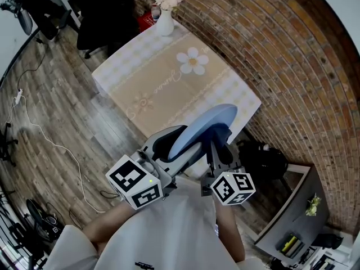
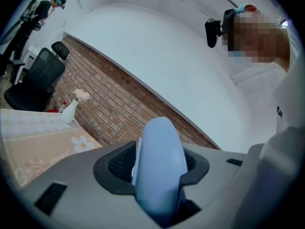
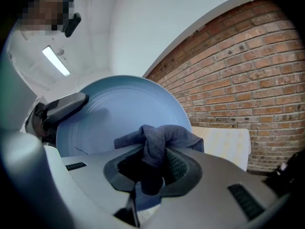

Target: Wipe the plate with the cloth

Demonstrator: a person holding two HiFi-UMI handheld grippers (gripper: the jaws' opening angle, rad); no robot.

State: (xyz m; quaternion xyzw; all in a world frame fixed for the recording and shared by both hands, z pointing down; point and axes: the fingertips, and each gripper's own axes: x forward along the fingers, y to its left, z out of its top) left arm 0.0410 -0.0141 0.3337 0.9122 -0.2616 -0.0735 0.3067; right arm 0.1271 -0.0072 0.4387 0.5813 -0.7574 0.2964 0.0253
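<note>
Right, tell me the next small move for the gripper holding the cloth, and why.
Probably push the right gripper forward so its bunched dark grey-blue cloth presses on the round pale blue plate, then sweep across. The left gripper clamps the plate's rim, holding it up, and the cloth sits right at its face; contact is unclear.

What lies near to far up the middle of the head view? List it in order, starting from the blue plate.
blue plate → daisy print on the tablecloth → white vase with pale flowers, at the table's far corner.
</note>
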